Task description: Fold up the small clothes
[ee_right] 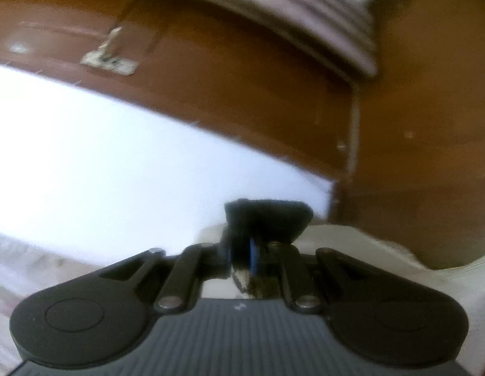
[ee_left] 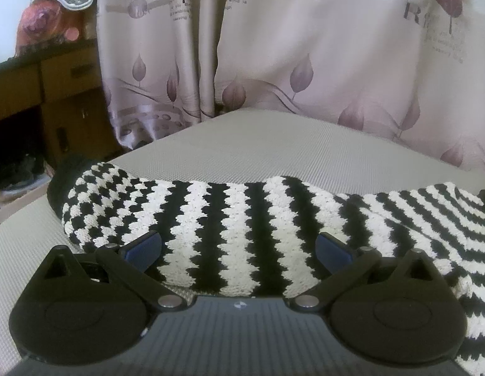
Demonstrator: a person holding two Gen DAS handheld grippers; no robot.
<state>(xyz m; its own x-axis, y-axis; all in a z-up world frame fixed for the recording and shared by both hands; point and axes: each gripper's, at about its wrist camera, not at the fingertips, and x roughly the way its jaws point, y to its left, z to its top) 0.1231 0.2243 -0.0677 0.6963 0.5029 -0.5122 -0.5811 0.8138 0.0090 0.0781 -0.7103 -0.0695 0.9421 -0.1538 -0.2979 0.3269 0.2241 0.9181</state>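
A black-and-white striped knit garment (ee_left: 211,219) lies across the grey mesh surface (ee_left: 258,144), with a checkered end and a black cuff at the left. My left gripper (ee_left: 239,241) hovers low over its near edge, open, with its blue pads (ee_left: 145,247) spread wide and the stripes showing between them. The right wrist view is blurred. In it my right gripper (ee_right: 258,219) is shut, with a small scrap of black-and-white knit (ee_right: 242,282) pinched between the pads just behind the fingertips. The remainder of the garment is hidden in that view.
A leaf-printed curtain (ee_left: 305,62) hangs close behind the mesh surface. A wooden desk with drawers (ee_left: 63,78) stands at the left. In the right wrist view brown wooden furniture (ee_right: 242,94) fills the top and a pale cloth (ee_right: 383,260) lies at the right.
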